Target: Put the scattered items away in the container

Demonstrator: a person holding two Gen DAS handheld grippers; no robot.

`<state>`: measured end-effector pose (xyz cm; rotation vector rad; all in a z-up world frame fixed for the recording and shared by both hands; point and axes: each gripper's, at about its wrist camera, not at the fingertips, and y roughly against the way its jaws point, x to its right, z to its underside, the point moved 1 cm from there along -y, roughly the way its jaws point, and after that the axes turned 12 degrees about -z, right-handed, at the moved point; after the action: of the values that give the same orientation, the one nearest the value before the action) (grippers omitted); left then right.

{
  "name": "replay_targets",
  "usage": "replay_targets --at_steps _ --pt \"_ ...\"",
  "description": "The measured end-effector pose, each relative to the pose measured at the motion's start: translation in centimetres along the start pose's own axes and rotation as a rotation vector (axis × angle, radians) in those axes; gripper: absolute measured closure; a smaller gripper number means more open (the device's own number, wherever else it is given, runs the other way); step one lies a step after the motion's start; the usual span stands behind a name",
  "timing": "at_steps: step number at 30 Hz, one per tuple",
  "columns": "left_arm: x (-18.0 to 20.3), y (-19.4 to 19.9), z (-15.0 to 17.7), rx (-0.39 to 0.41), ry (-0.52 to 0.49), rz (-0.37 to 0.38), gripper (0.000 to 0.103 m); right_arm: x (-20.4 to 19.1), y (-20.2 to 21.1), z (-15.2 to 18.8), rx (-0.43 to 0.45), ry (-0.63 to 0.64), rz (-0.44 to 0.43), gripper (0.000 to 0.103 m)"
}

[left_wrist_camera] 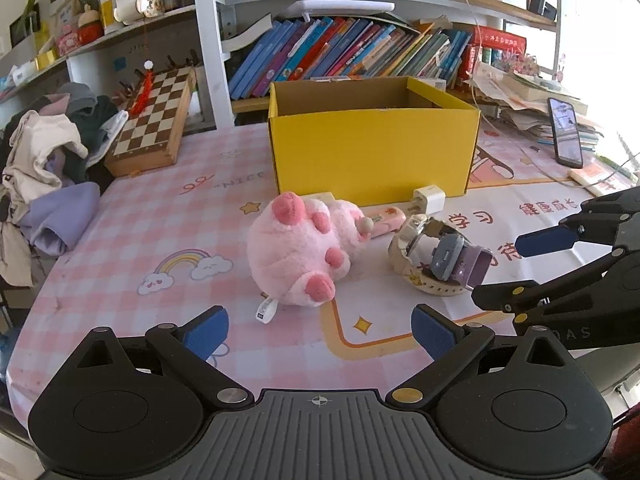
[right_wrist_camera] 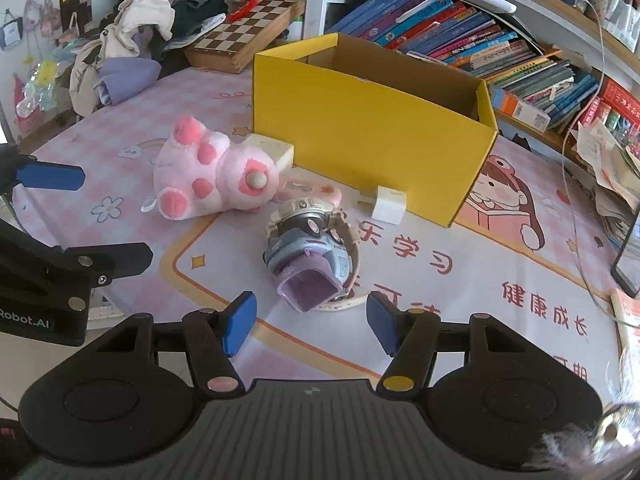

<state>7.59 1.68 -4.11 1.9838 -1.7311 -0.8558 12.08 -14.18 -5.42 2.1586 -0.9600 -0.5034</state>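
An open yellow cardboard box (left_wrist_camera: 372,152) (right_wrist_camera: 360,120) stands on the pink checked tablecloth. In front of it lie a pink plush toy (left_wrist_camera: 298,252) (right_wrist_camera: 204,172), a cream watch (left_wrist_camera: 416,256) (right_wrist_camera: 308,210) with a purple-grey watch (left_wrist_camera: 460,260) (right_wrist_camera: 312,268) resting in it, a white charger plug (left_wrist_camera: 429,200) (right_wrist_camera: 388,204), a pink flat device (left_wrist_camera: 384,218) (right_wrist_camera: 316,192) and a cream block (right_wrist_camera: 272,150). My left gripper (left_wrist_camera: 320,330) is open, just short of the plush. My right gripper (right_wrist_camera: 312,320) is open, just short of the watches; it also shows in the left wrist view (left_wrist_camera: 504,268).
A chessboard (left_wrist_camera: 154,120) (right_wrist_camera: 248,28) and a heap of clothes (left_wrist_camera: 48,168) (right_wrist_camera: 132,40) lie at the table's back left. Shelves of books (left_wrist_camera: 352,52) stand behind the box. A phone (left_wrist_camera: 566,132) and paper stacks are at the right.
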Motion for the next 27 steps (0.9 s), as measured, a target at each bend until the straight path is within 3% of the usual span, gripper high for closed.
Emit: replay_targets --at_steps 13,17,24,27 --pt "-0.2 -1.2 -0.5 -0.016 0.026 -0.011 0.004 0.4 -2.0 -1.4 -0.05 0.049 -0.031 0.05" --pt "-0.1 -1.8 -0.8 -0.023 0.033 -0.009 0.004 0.7 -2.7 -1.6 -0.073 0.058 -0.027 0.064" --pt "0.1 -2.9 -1.3 -0.034 0.053 -0.003 0.004 1.4 -2.1 -2.1 -0.038 0.073 -0.021 0.064" --pt "0.2 -3.6 -1.6 -0.035 0.053 -0.008 0.004 1.7 -2.6 -2.0 -0.065 0.076 -0.028 0.064"
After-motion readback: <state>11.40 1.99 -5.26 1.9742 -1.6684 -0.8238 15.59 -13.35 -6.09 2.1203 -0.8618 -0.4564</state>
